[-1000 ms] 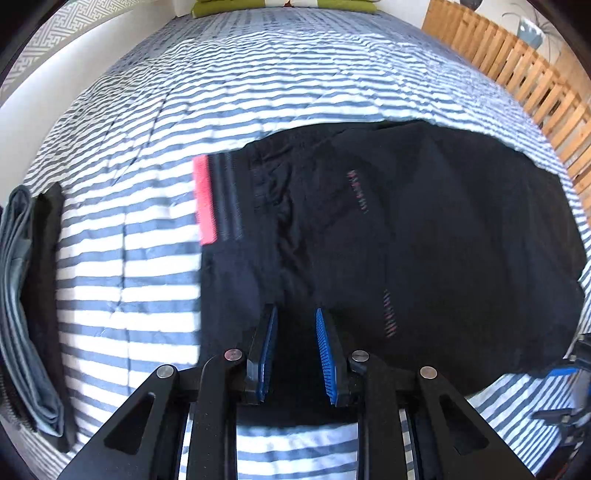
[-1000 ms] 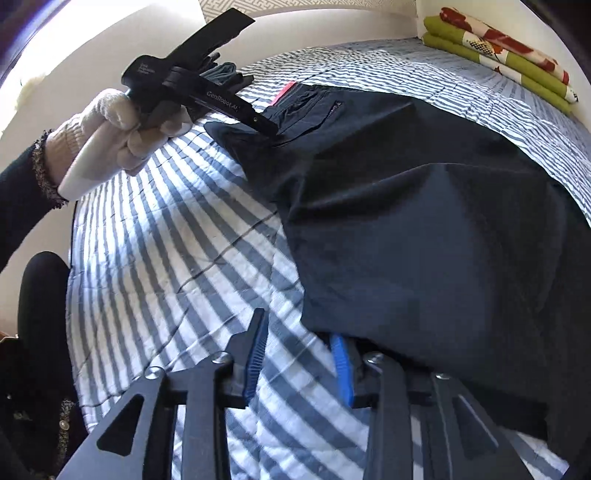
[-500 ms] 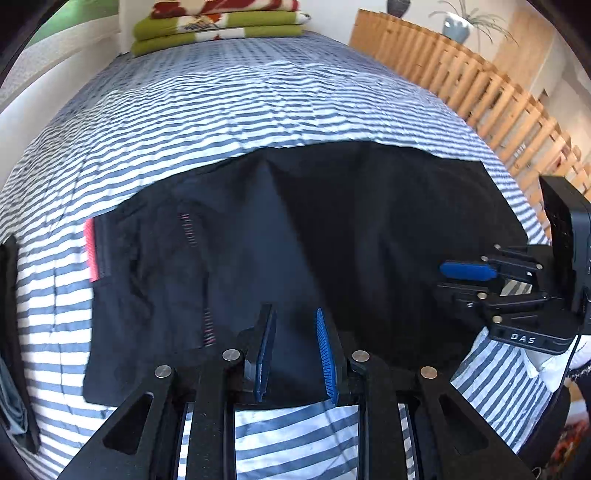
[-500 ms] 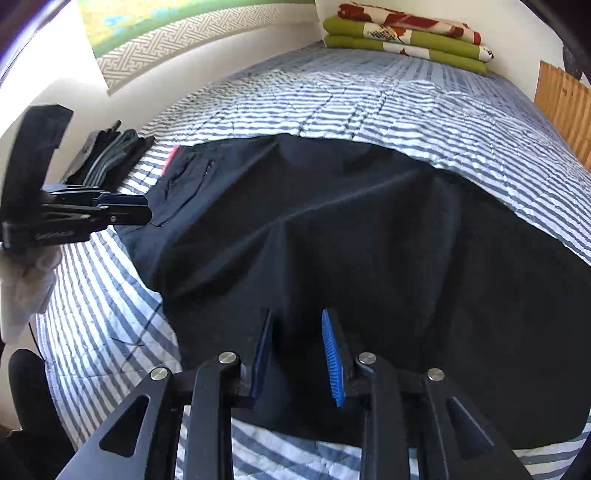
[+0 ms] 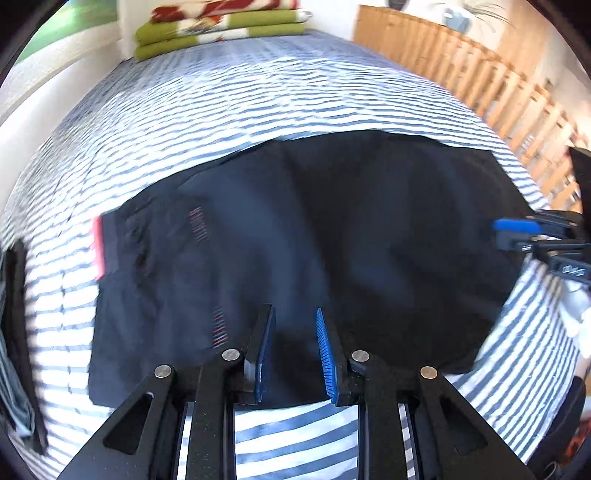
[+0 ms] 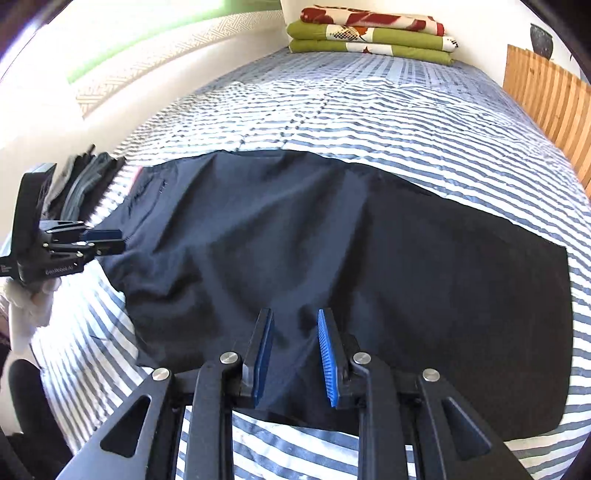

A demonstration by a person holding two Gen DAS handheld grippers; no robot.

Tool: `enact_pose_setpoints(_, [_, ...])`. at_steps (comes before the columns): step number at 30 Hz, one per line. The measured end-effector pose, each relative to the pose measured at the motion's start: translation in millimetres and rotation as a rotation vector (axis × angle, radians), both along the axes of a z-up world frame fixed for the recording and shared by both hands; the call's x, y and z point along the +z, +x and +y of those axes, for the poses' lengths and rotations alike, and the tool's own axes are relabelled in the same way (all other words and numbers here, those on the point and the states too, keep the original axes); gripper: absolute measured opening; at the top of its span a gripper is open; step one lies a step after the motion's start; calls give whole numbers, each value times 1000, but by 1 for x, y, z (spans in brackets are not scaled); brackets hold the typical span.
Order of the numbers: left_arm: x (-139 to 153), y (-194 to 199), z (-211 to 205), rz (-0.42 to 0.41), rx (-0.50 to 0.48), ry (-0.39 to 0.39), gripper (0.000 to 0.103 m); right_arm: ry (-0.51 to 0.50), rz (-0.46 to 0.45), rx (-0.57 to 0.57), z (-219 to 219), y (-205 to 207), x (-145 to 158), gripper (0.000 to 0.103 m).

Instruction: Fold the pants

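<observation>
Black pants [image 5: 332, 229] lie flat across the striped bedcover [image 5: 258, 96], their red waistband tab [image 5: 98, 247] at the left end. My left gripper [image 5: 294, 310] hovers over the pants' near edge, a narrow gap between its blue pads and dark cloth beneath. My right gripper [image 6: 294, 311] points down at the near edge of the pants [image 6: 332, 240]; its jaws are closing, and a raised crease of cloth lies between pads that still stand apart. Each gripper shows side-on in the other's view: the left gripper [image 6: 114, 242] by the waist end, the right gripper [image 5: 506, 232] by the leg end.
Folded green and red blankets [image 6: 369, 33] sit at the head of the bed. A stack of folded dark clothes [image 6: 85, 177] lies beyond the waistband. A wooden slatted rail [image 5: 461, 74] runs along the far side. A white-gloved hand [image 6: 26, 299] holds the left gripper.
My right gripper moved from the striped cover beside the pants onto their near edge, and its jaws narrowed. My left gripper slid right along the near edge, away from the waistband.
</observation>
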State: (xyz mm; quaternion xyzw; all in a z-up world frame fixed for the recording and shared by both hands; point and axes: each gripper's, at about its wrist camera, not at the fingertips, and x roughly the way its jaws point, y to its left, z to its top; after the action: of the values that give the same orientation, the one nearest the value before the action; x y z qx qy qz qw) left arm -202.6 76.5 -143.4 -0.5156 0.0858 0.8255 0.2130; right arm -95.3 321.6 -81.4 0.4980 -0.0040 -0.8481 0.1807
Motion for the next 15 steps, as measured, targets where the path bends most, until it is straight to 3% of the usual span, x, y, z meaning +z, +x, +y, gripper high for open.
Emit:
enact_pose_setpoints(4, [-14, -9, 59, -57, -107, 64, 26, 52, -53, 18, -8, -13, -22, 21])
enact_pose_setpoints(5, [-24, -15, 72, -86, -122, 51, 27, 75, -64, 15, -6, -18, -29, 21])
enact_pose_setpoints(7, [-43, -15, 87, -88, -117, -66, 28, 163, -59, 2, 6, -19, -36, 21])
enact_pose_setpoints(12, [-18, 8, 81, -30, -158, -41, 28, 84, -24, -209, 94, -1, -5, 27])
enact_pose_setpoints(14, [-6, 28, 84, -14, -214, -30, 35, 40, -4, -331, 143, 16, 9, 41])
enact_pose_setpoints(15, [-2, 35, 87, -9, -240, -35, 42, 17, -1, -388, 166, 24, 14, 42])
